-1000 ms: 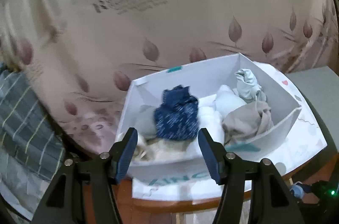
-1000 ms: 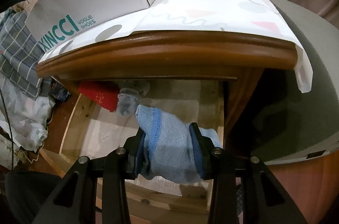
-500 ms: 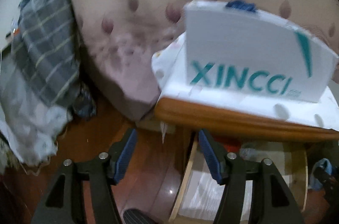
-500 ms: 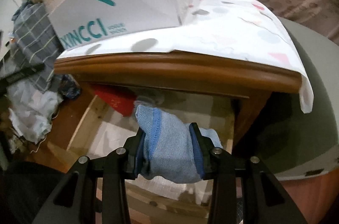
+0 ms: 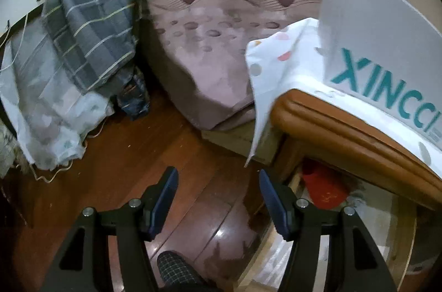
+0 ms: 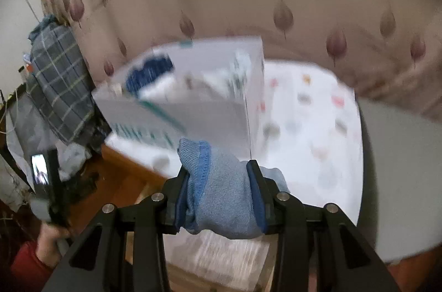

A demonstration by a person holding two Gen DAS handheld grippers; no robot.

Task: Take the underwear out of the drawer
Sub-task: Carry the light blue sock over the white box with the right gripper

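Note:
My right gripper is shut on a light blue pair of underwear with a darker blue band, held up in front of the white shoe box. Clothes fill the box, a dark blue piece among them. The picture is blurred. My left gripper stands open with nothing between its fingers, low over the wooden floor beside the nightstand. The open drawer shows at the lower right of the left wrist view, with a red thing at its back.
A white dotted cloth covers the nightstand top under the shoe box. A bed with a pink leaf-print sheet stands behind. Grey checked fabric and a pale bundle pile at the left. A hand in a red sleeve shows at the lower left.
My right gripper rose with the underwear from the drawer to the height of the box. My left gripper dropped from above the box to beside the nightstand and rolled.

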